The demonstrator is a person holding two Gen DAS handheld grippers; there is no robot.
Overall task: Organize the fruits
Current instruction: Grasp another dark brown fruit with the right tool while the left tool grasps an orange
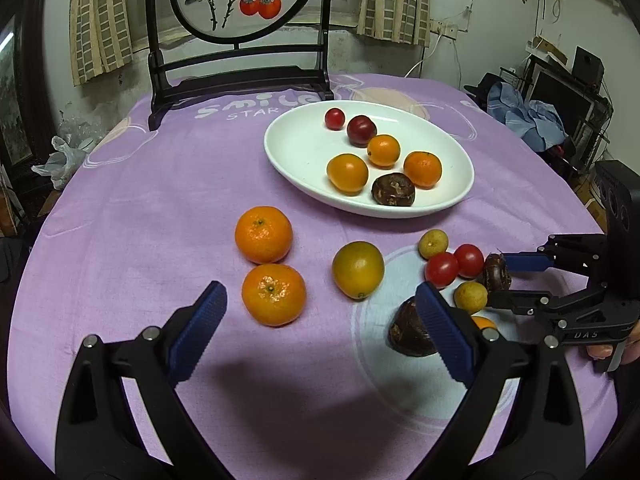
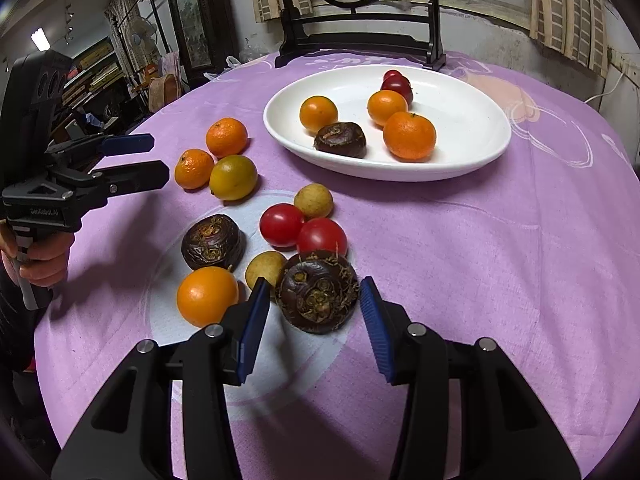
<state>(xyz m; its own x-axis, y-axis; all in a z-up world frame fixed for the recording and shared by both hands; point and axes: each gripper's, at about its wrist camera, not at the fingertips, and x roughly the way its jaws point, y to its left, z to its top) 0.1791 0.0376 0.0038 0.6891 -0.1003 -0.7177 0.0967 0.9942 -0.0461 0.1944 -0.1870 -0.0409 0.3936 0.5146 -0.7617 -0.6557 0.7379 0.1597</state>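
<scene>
I'm looking at a table under a purple cloth [image 2: 480, 260] with pale printed circles. A white oval plate [image 2: 460, 160] sits toward the far side, a dark wooden screen stand [image 1: 236, 80] behind it. Loose on the cloth — mandarins [image 1: 263, 234], a yellow-green citrus [image 1: 358, 270], two cherry tomatoes [image 2: 282, 225], small longans [image 2: 313, 200], dark water chestnuts [image 2: 213, 242].

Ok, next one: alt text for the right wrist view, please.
The right gripper has its blue fingers on either side of a dark water chestnut on a purple tablecloth, among loose tomatoes, oranges and longans. Behind, a white plate already holds fruit; the left gripper hangs empty at left.
</scene>
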